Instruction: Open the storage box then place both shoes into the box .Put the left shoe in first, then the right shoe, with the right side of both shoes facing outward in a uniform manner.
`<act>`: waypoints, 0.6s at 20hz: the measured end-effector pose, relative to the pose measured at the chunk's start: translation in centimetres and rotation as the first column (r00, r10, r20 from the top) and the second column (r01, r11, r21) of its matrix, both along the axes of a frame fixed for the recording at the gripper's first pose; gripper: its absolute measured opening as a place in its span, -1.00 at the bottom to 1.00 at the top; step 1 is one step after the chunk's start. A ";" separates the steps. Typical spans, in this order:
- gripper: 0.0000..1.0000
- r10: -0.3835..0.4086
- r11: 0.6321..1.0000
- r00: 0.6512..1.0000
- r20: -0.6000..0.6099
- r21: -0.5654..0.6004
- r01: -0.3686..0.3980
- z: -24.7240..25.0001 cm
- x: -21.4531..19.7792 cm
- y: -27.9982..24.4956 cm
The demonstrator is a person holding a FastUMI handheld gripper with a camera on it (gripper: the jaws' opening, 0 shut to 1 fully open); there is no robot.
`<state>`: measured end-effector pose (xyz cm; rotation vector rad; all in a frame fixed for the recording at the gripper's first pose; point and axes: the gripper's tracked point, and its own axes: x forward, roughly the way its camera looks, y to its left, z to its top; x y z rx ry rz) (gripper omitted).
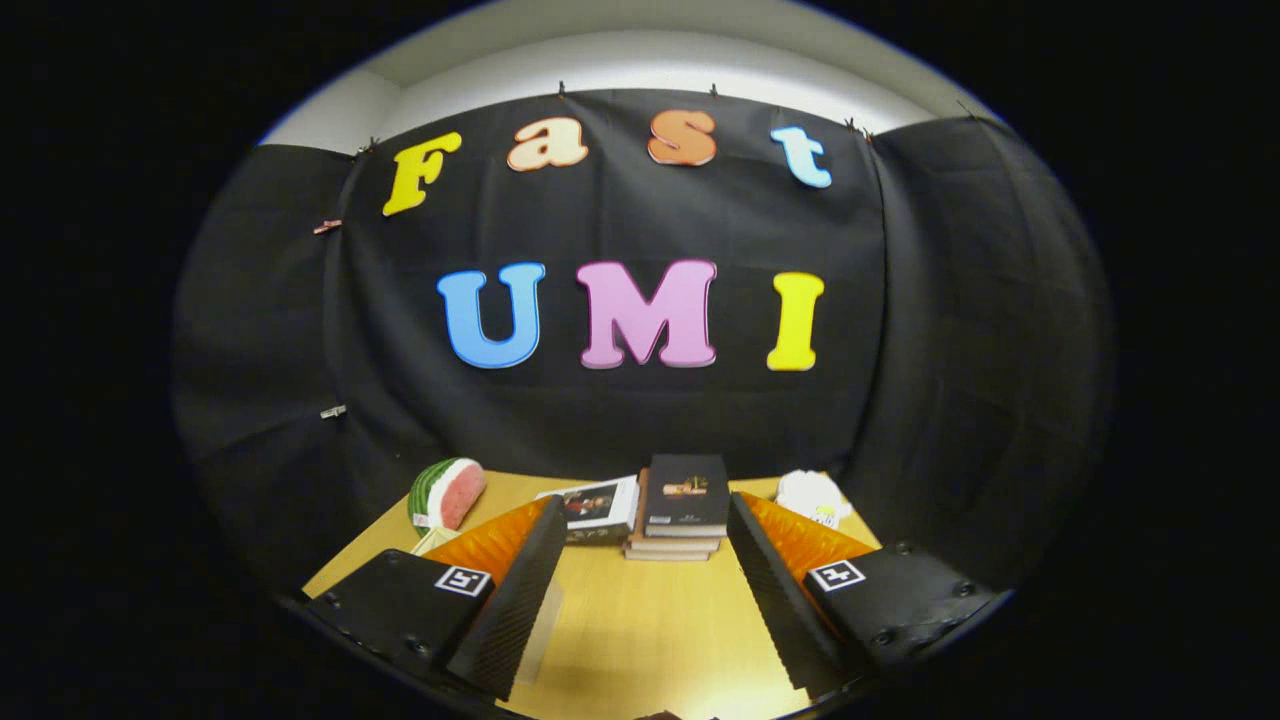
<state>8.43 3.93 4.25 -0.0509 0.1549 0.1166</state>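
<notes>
gripper (645, 590) fingers spread over bare table (640, 630), holding nothing, aimed at book stack (680, 510); watermelon slice (447, 492) left of it.

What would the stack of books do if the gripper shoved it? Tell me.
The stack of books, beyond the open gripper, looks stiff and fairly heavy. Its top book lies flat, so it may slide off rather than tip. The bare wooden table probably allows sliding.
</notes>
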 end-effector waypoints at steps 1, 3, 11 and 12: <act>0.98 0.003 1.000 0.999 0.040 -0.010 -0.003 0.7 0.0 -0.8; 0.97 0.021 1.000 0.997 0.077 -0.010 -0.020 1.1 0.0 -2.0; 0.96 0.076 0.995 0.982 0.175 0.055 -0.087 1.3 1.7 -5.8; 0.98 0.080 0.994 0.981 0.179 0.059 -0.092 1.2 1.8 -6.2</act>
